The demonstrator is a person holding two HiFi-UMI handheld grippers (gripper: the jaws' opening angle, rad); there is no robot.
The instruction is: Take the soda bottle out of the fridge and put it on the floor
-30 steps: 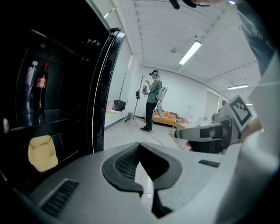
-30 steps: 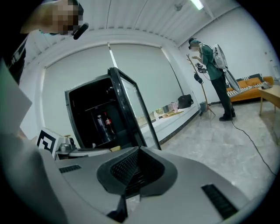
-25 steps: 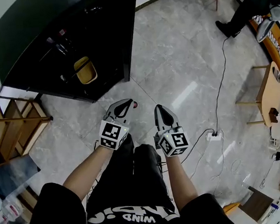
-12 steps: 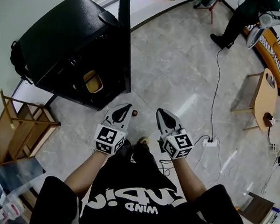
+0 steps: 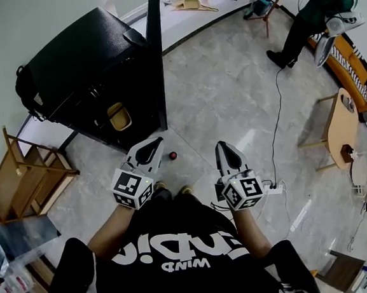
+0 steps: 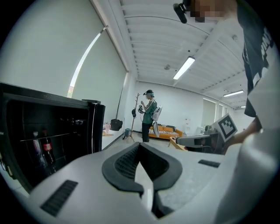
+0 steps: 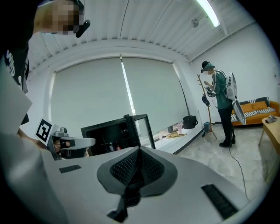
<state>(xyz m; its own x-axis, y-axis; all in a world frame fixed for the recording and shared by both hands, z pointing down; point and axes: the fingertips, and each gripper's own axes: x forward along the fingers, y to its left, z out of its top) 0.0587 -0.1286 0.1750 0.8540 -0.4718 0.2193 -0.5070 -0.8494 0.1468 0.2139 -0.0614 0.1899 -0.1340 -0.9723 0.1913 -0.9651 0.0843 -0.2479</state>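
Soda bottle (image 5: pixel 173 155) apparently stands on the floor (image 5: pixel 229 87) by the open fridge (image 5: pixel 80 62); left gripper (image 5: pixel 151 145) and right gripper (image 5: pixel 226 149), both clenched, hold nothing.

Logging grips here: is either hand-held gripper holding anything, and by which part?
Nothing is held: the left hand-held gripper and the right hand-held gripper both have jaws shut, with nothing between them.
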